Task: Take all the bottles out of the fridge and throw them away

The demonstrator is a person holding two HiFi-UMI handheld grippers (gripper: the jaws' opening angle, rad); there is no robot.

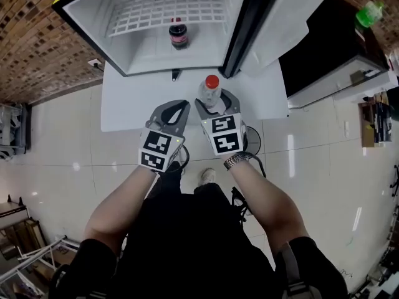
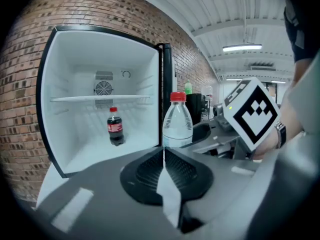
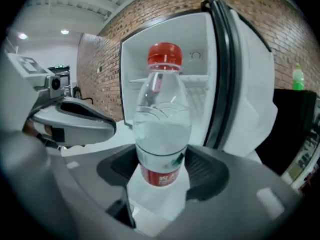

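Risks first. R side: right gripper (image 1: pixel 215 102) is clamped on a water bottle (image 1: pixel 211 91), red cap, upright. The right gripper view shows the pads on the lower body at the label (image 3: pixel 162 176), so most of the bottle stands above the grip. It looks top-heavy, and a fast swing could pivot or tip it. The plastic is smooth and thin, so it may slip if the squeeze is light or buckle if it's hard.

The fridge (image 1: pixel 93 17) door (image 1: pixel 293 11) stands open just to the R of the bottle, so a sideways carry could clip its edge. The left gripper (image 1: pixel 176 108) sits just beside the right one — a bump risk if either turns inward. No bin in any view, so can't judge the drop-off route.

Left gripper: jaws pressed together, nothing between them.

Task things: the water bottle is outside the fridge, over the white platform (image 1: pixel 124 98) in front of it. The cola bottle (image 1: pixel 178 33) stands inside on the fridge floor, toward the back, untouched — one more to fetch by my read. A green bottle (image 1: pixel 369 12) sits on the black cabinet (image 1: pixel 324 61), not in the fridge.

Pose: both forearms reach fwd from the body, roughly parallel, watch (image 1: pixel 237 161) on the R wrist. Both grippers point toward the fridge and tilt somewhat down.
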